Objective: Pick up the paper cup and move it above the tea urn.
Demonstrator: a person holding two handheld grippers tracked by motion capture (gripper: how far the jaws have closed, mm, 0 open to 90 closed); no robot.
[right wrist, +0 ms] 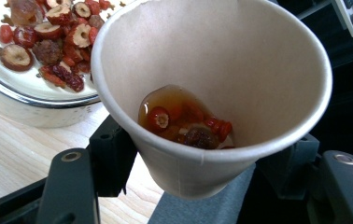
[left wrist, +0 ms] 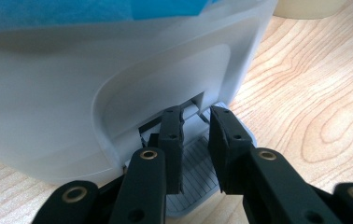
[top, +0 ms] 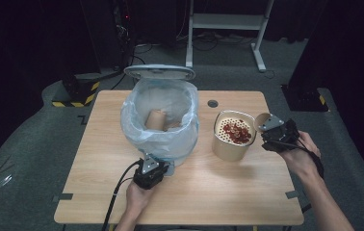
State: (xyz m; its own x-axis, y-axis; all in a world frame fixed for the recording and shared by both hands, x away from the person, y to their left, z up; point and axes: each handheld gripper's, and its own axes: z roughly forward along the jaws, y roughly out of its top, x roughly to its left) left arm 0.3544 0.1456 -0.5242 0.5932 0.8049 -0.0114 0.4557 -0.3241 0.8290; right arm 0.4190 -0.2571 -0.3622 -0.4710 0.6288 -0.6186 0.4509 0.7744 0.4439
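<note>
At frame right, the right tool (top: 272, 126) grips a tilted paper cup (right wrist: 207, 93) beside the strainer pot (top: 233, 137); lower centre, the left tool (left wrist: 195, 122) is clenched on the bin's pedal (left wrist: 198, 179).

On the counter (top: 98, 192), the lined bin (top: 161, 125) stands at frame centre with a cup (top: 156, 119) inside it. The strainer pot (top: 233, 135) stands right of the bin, with fruit pieces (top: 236, 131) in it. A paper cup (top: 263, 120) sits tilted just right of the pot's rim. The pedal (left wrist: 195, 177) lies at the bin's near foot.
</note>
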